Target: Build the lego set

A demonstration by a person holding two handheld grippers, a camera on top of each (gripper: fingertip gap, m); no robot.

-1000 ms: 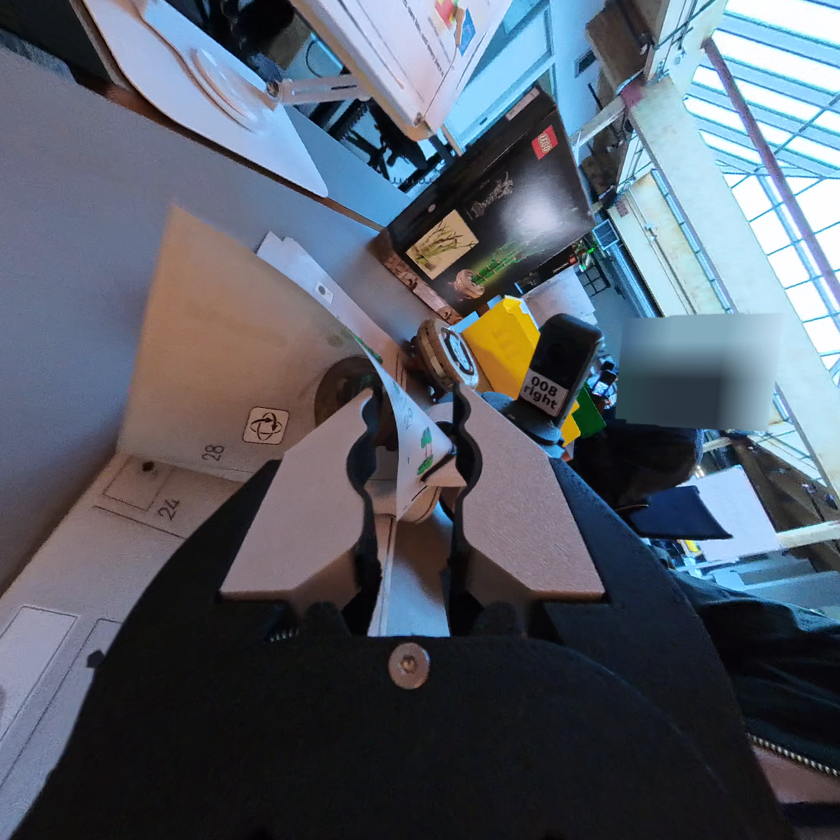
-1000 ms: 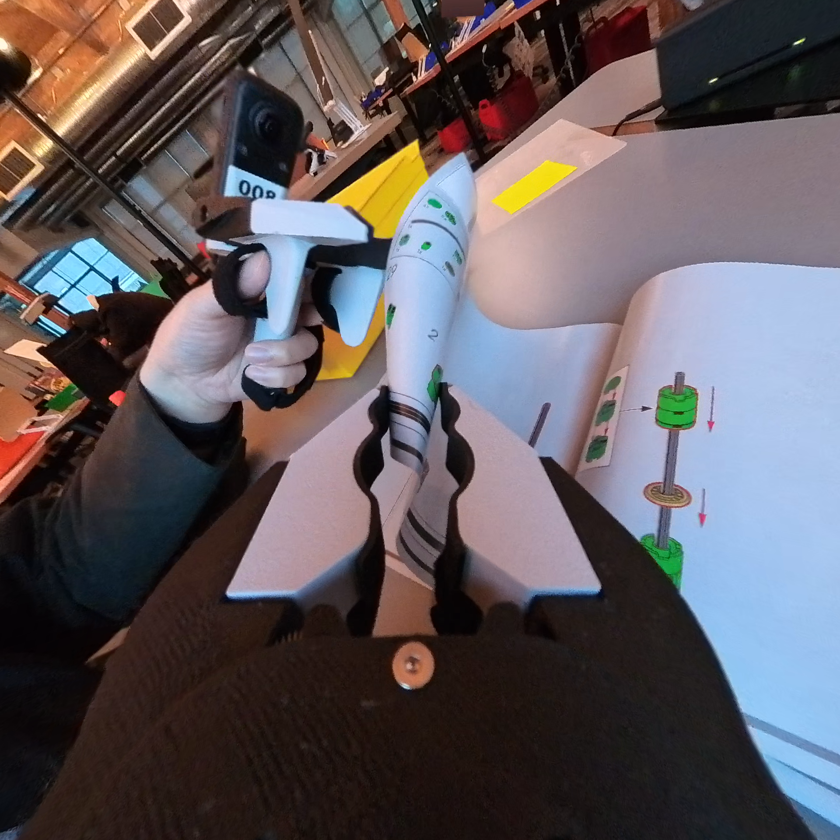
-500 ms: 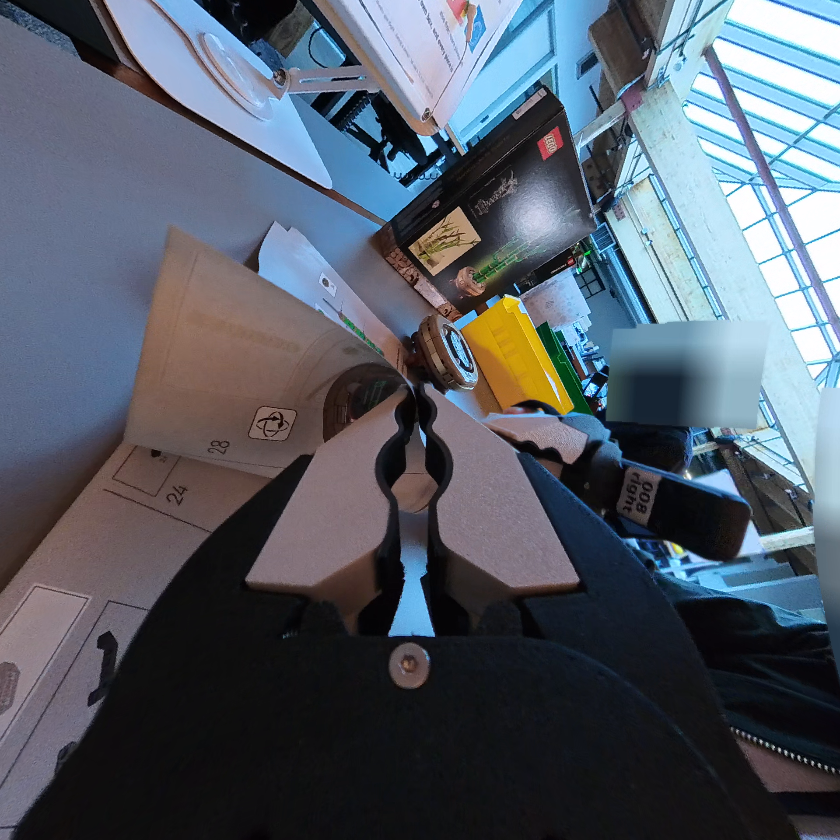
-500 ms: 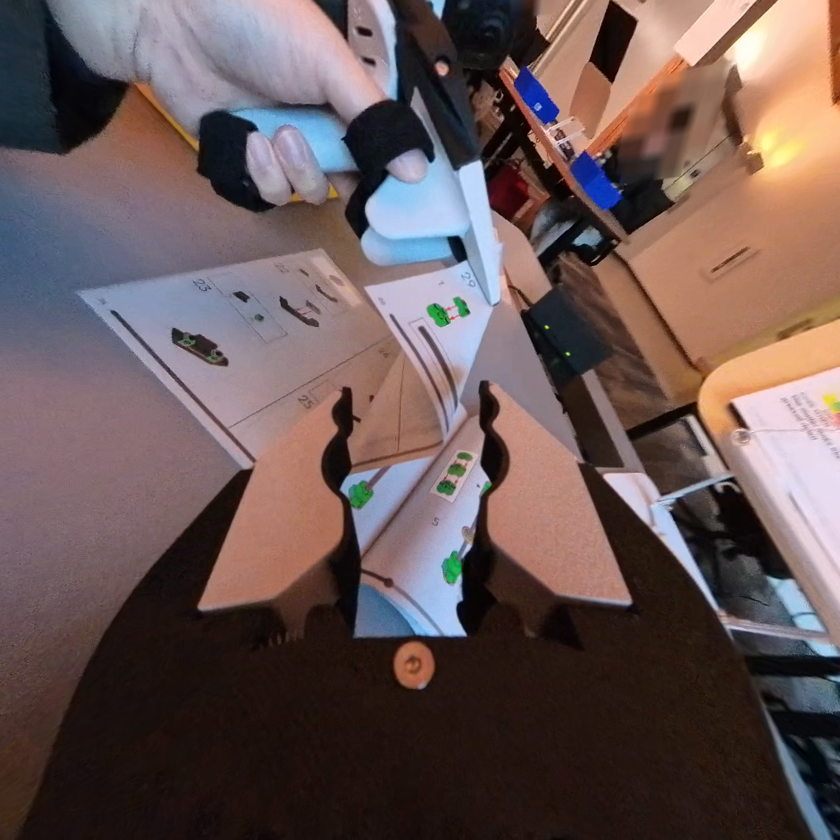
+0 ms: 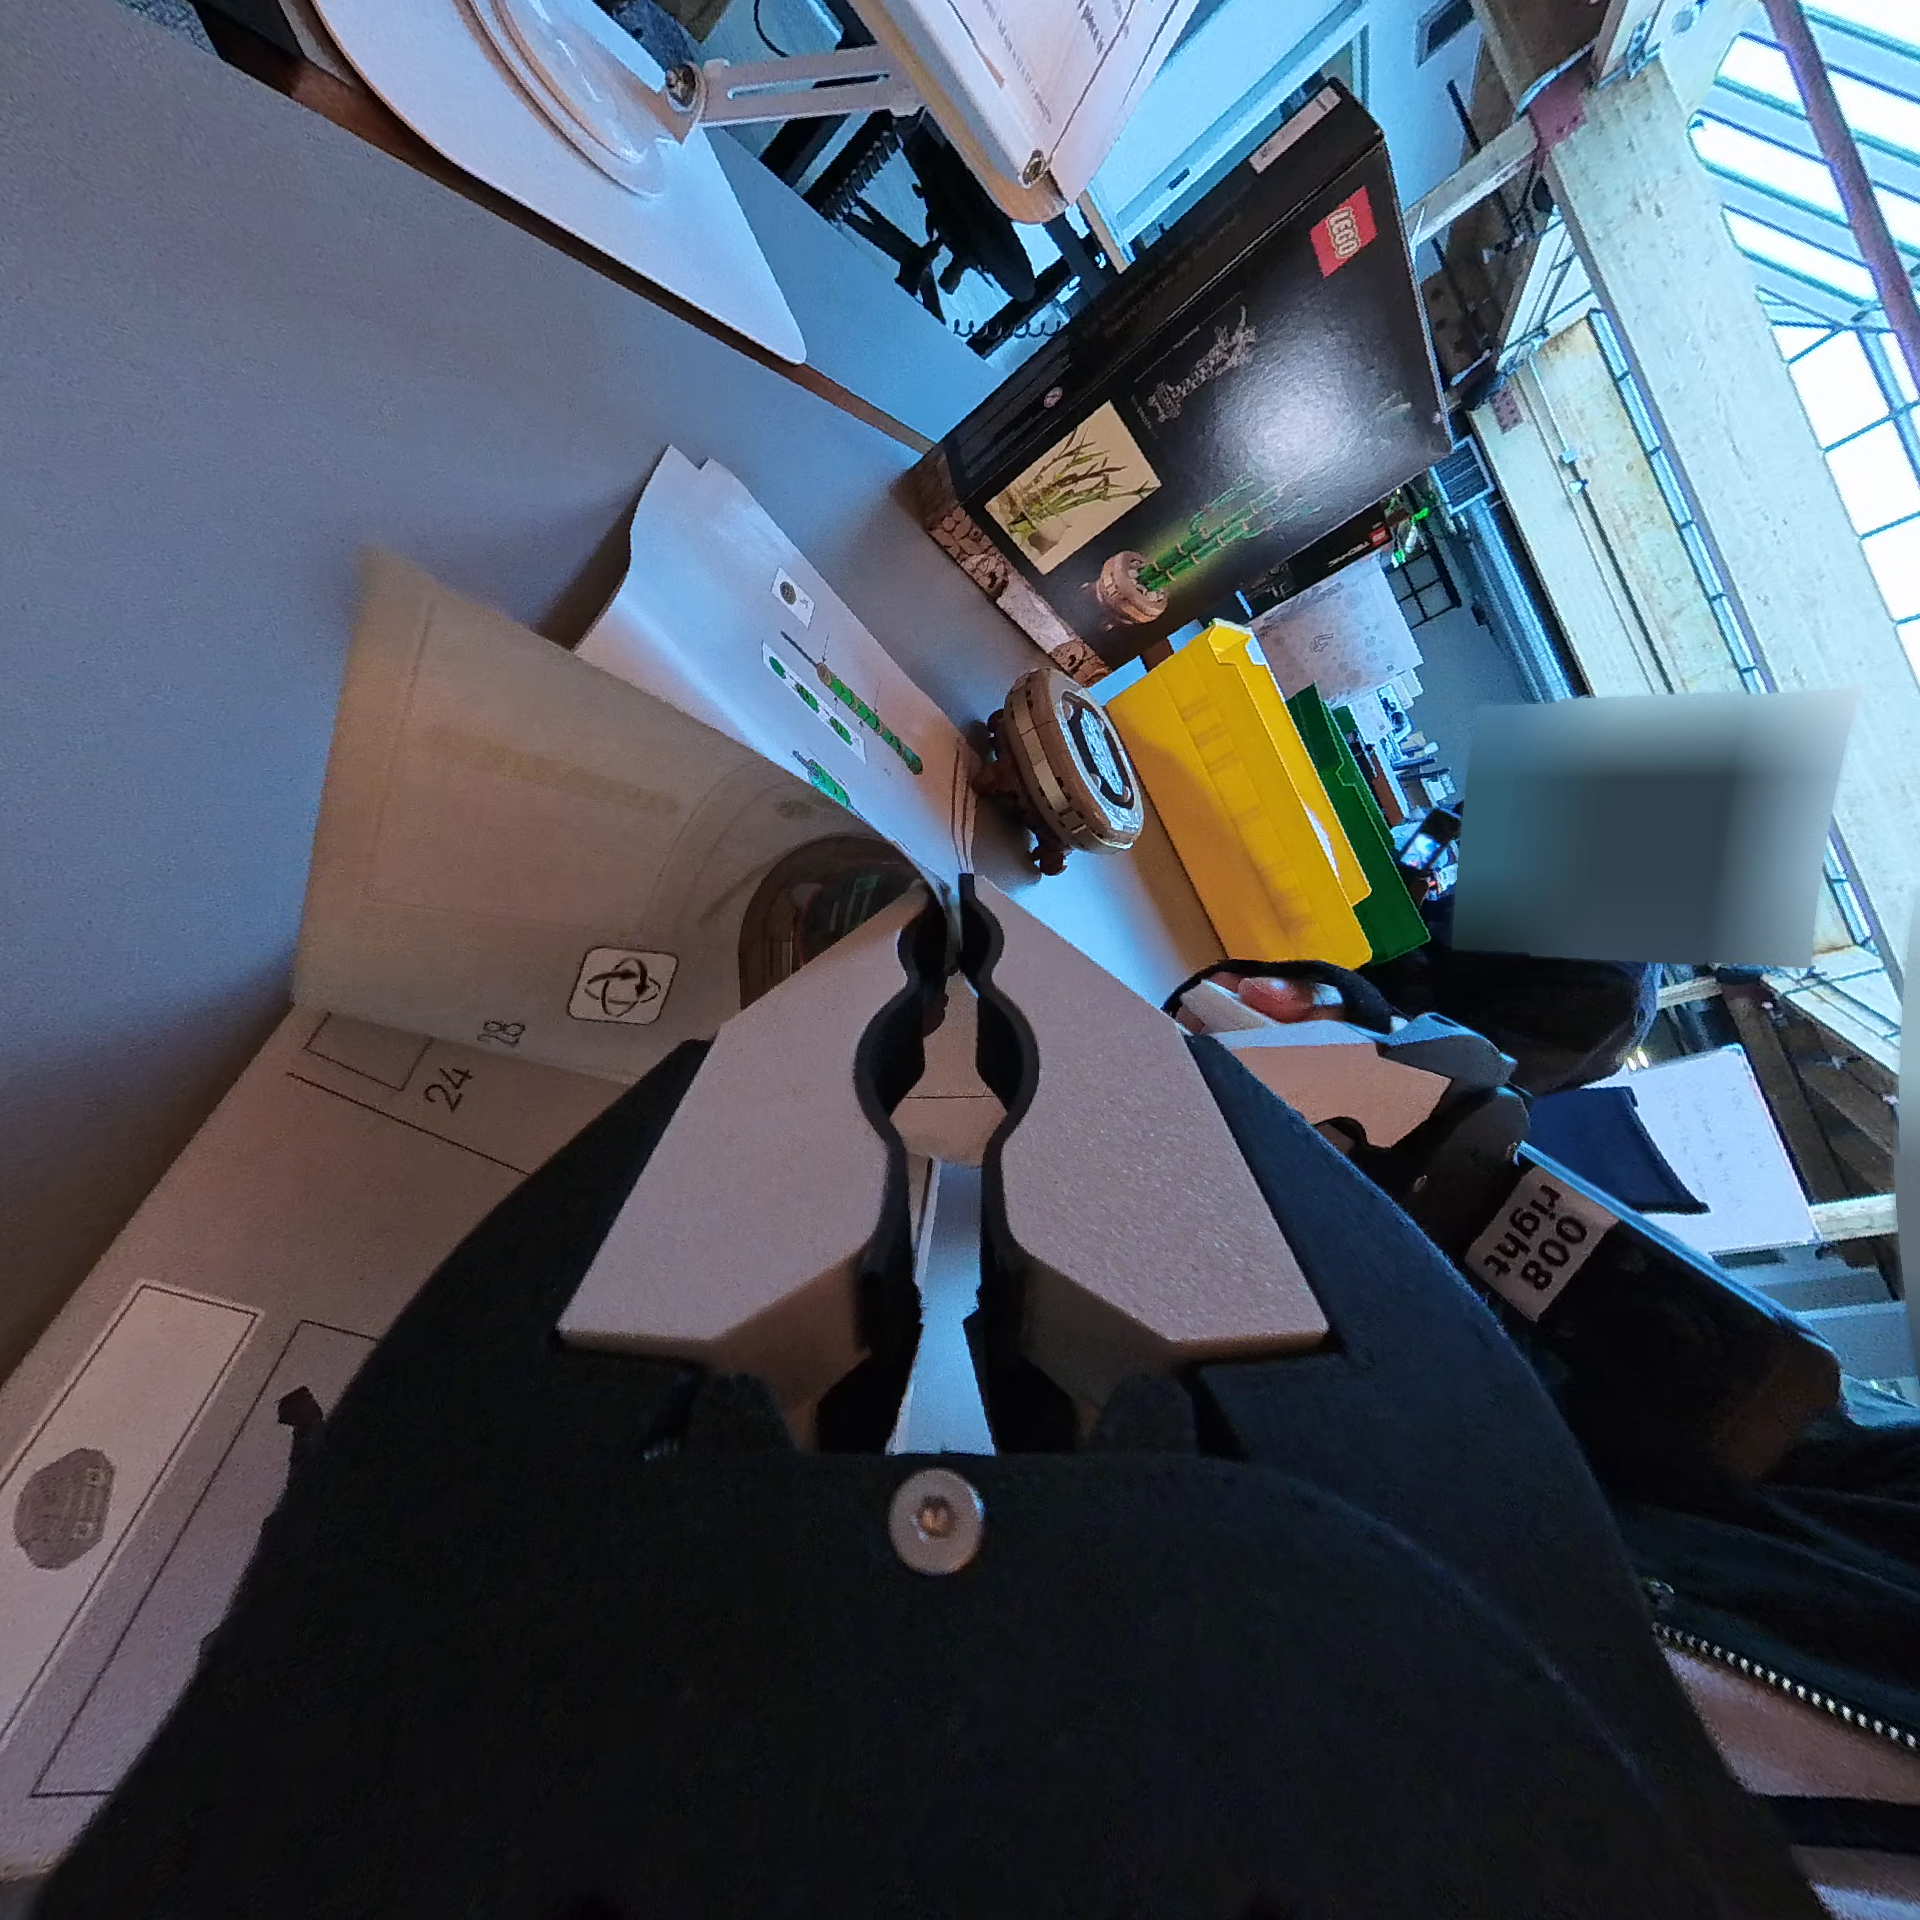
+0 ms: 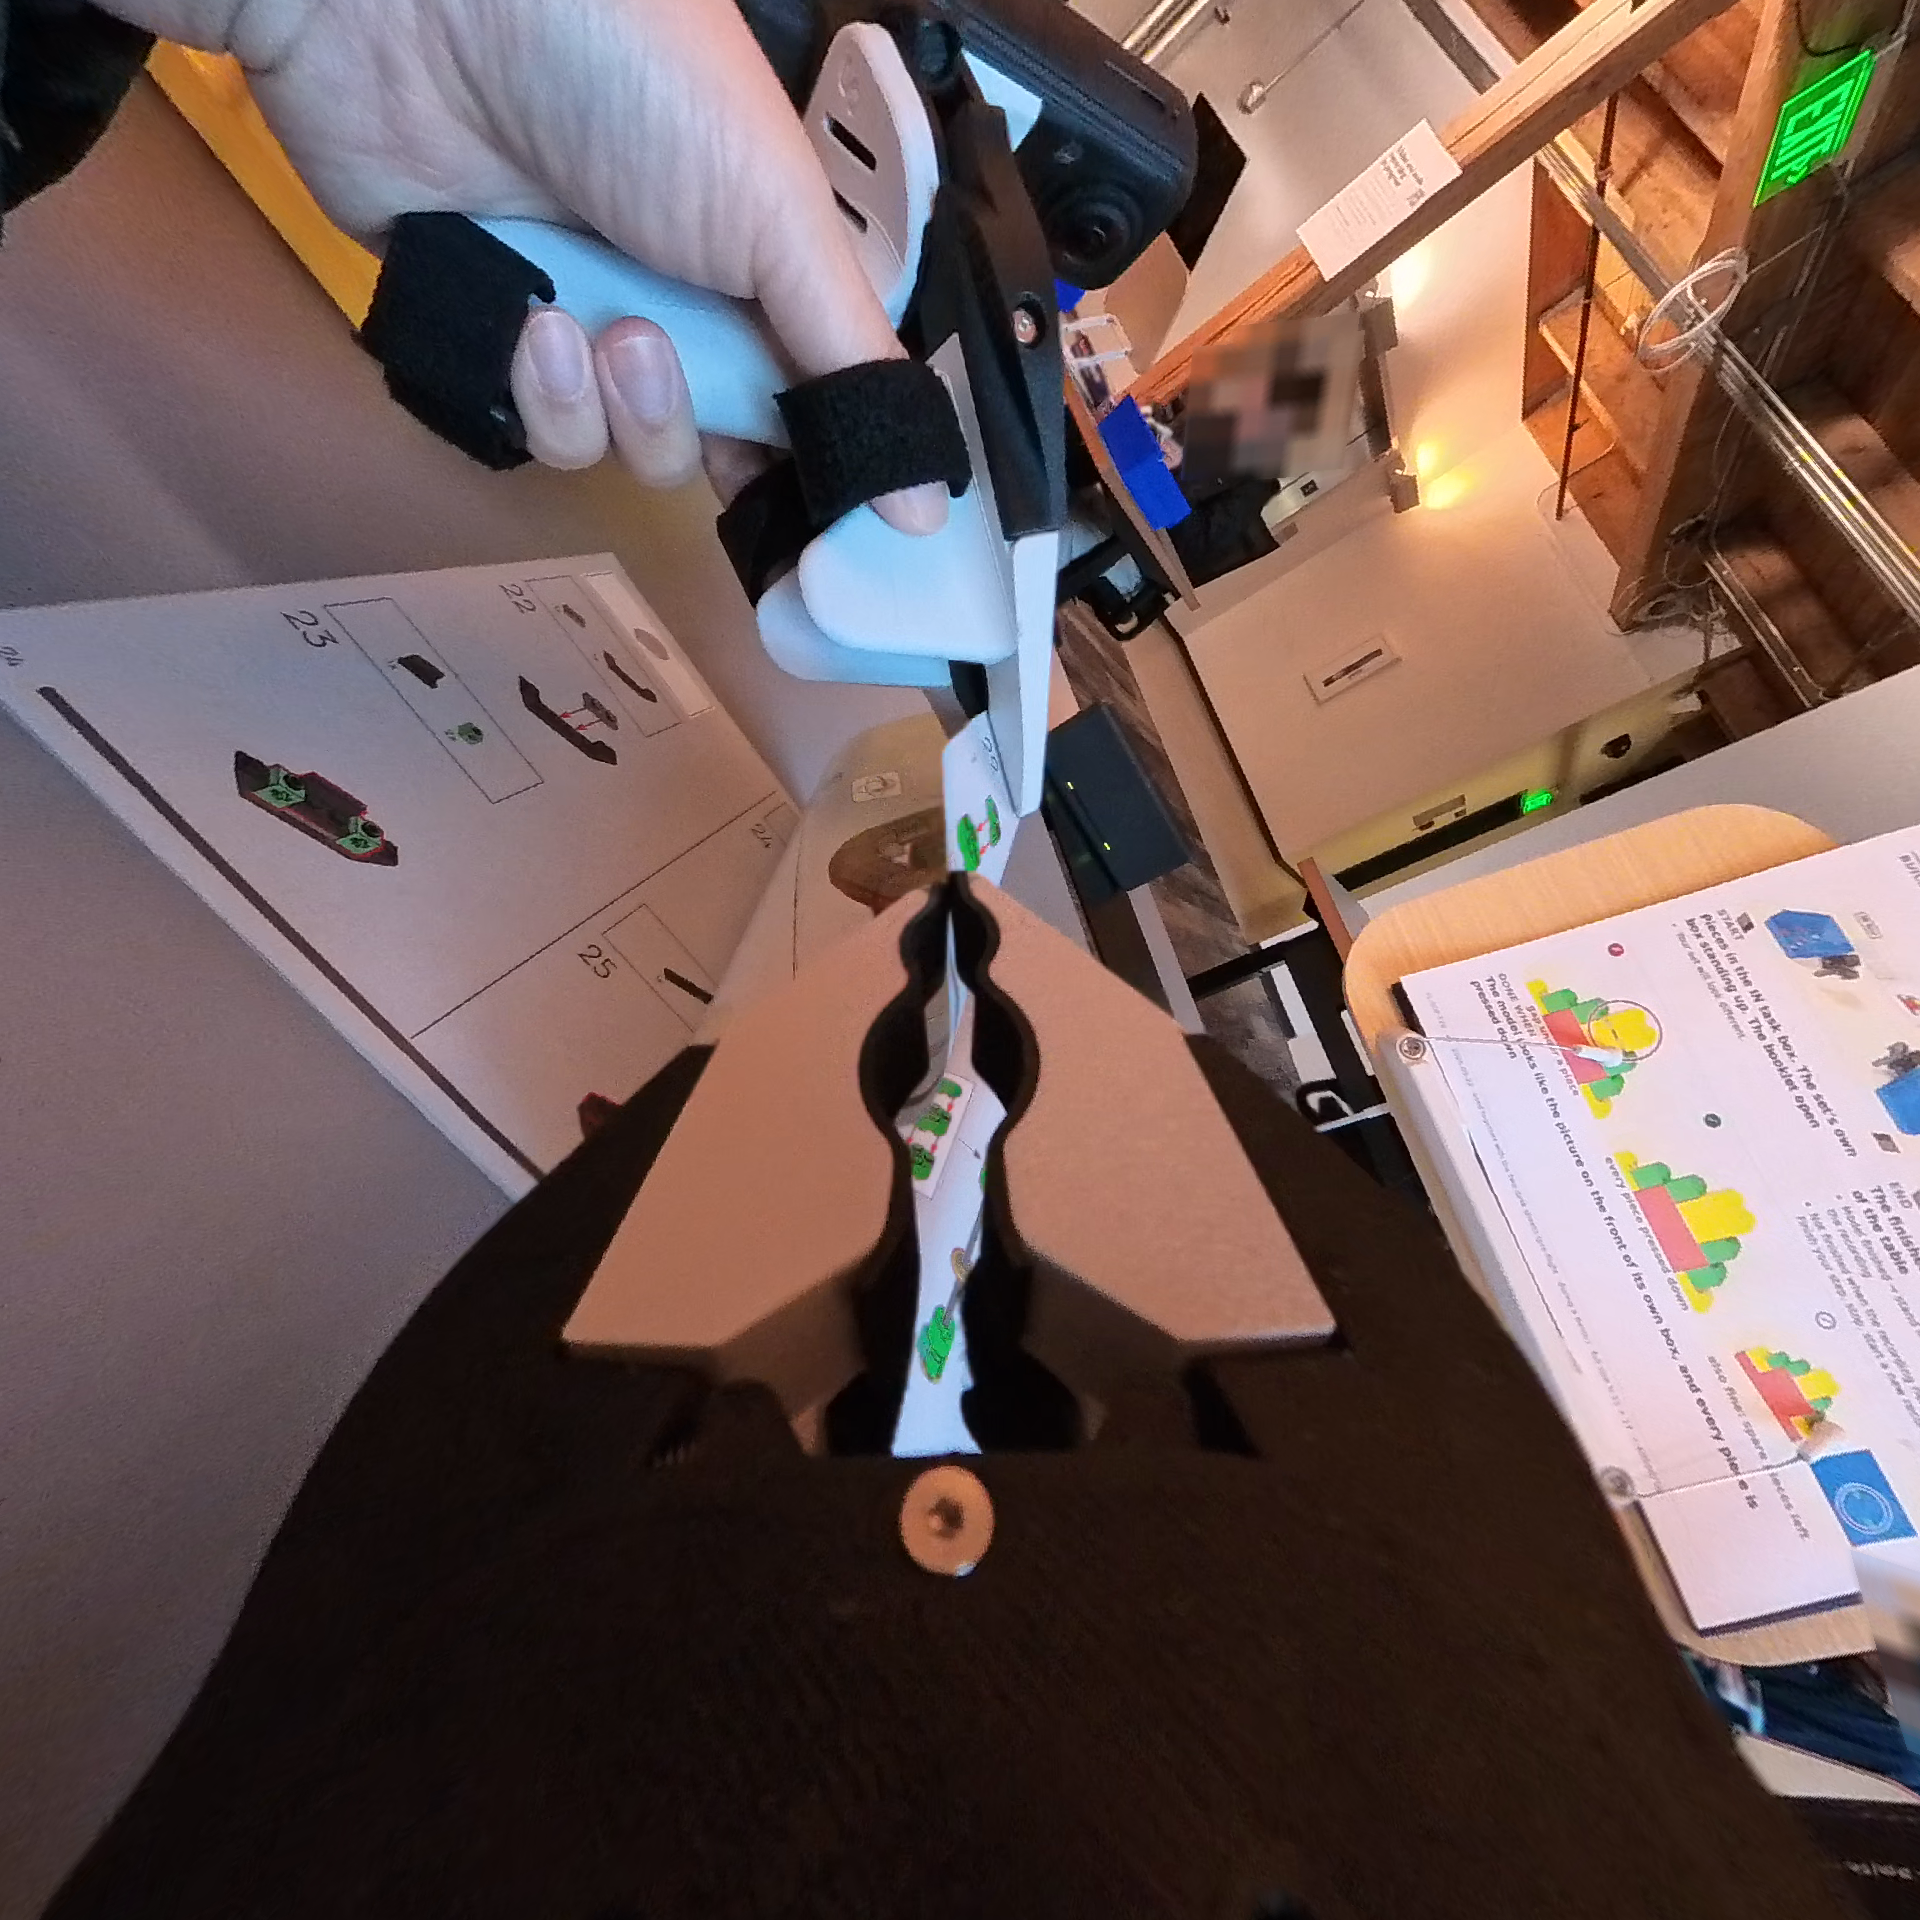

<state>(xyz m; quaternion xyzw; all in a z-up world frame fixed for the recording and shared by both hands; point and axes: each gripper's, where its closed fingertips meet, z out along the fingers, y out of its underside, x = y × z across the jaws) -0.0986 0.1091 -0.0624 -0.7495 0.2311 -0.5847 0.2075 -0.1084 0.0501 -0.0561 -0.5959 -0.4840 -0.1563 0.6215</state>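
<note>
Left tongs [image 5: 954, 935]: you now squeeze the page [image 5: 727, 644] edge; before, wider.
Right tongs [image 6: 951, 914]: also clamped on it, maybe at 12 o'clock.
Meaning: page turning, no building yet.

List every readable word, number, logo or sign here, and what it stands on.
Writing not quoted; bearers only.
Black box: red logo, small print.
Booklet: step numbers.
White tag: printed.
Clipped sheet: coloured print.
Green sign: lit letters.
Paper on a beam: too small.
</note>
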